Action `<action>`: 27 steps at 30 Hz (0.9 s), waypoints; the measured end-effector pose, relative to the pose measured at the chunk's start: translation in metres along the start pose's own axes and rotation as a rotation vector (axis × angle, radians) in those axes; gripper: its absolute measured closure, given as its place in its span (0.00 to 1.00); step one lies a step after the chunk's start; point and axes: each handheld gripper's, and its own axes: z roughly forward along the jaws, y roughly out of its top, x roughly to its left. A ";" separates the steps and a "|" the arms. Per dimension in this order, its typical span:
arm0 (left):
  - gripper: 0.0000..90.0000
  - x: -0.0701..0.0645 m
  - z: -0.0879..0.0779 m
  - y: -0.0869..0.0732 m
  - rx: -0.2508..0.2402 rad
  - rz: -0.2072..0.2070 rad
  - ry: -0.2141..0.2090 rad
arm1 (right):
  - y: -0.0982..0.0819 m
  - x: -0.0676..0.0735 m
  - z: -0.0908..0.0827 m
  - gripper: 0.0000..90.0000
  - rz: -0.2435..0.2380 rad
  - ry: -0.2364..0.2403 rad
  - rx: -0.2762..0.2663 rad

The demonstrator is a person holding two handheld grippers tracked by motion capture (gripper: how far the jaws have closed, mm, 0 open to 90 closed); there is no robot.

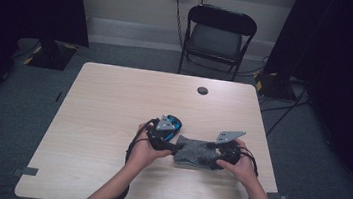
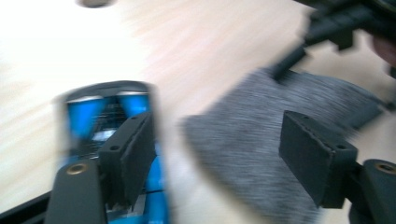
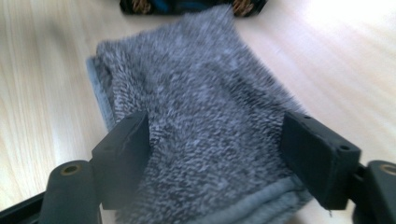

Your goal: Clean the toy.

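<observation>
Near the lower middle of the high view, a folded grey cloth [image 1: 194, 152] lies flat on the desk [image 1: 111, 122], with the left tool [image 1: 164, 139] spread beside it and the right tool [image 1: 222, 155] spread around its end, apparently not pinching. Closing unevenly could drag the fold open; a blue-black object [image 1: 174, 124] crowds the upper left, while the desk's near edge leaves room.

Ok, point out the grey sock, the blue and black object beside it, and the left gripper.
grey sock [image 3: 210, 126], right gripper view, middle of the knit.
blue and black object [image 2: 88, 114], left gripper view, its blue top.
left gripper [image 2: 217, 154], left gripper view, midway between its open fingertips.
</observation>
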 end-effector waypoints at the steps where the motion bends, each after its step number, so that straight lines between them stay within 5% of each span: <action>1: 0.27 0.006 -0.001 0.001 0.003 -0.013 0.017 | -0.002 0.001 0.001 0.26 0.002 -0.009 0.008; 7: 0.21 0.033 0.003 0.002 0.059 -0.036 0.105 | -0.008 0.005 0.005 0.32 0.000 -0.060 0.002; 11: 0.20 0.045 0.016 0.003 0.072 -0.056 0.121 | -0.011 0.005 0.000 0.50 0.021 -0.095 -0.004; 15: 0.18 0.046 0.028 0.008 0.092 -0.045 0.114 | -0.017 0.000 -0.009 0.66 0.072 -0.128 -0.011; 17: 0.18 0.047 0.032 0.008 0.106 -0.072 0.122 | -0.021 -0.003 -0.012 0.71 0.102 -0.144 -0.025; 23: 0.17 0.047 0.045 0.006 0.129 -0.052 0.150 | -0.026 -0.006 -0.018 0.73 0.168 -0.188 -0.031; 27: 0.19 0.043 0.052 0.008 0.123 -0.051 0.130 | -0.024 -0.005 -0.017 0.73 0.175 -0.198 -0.019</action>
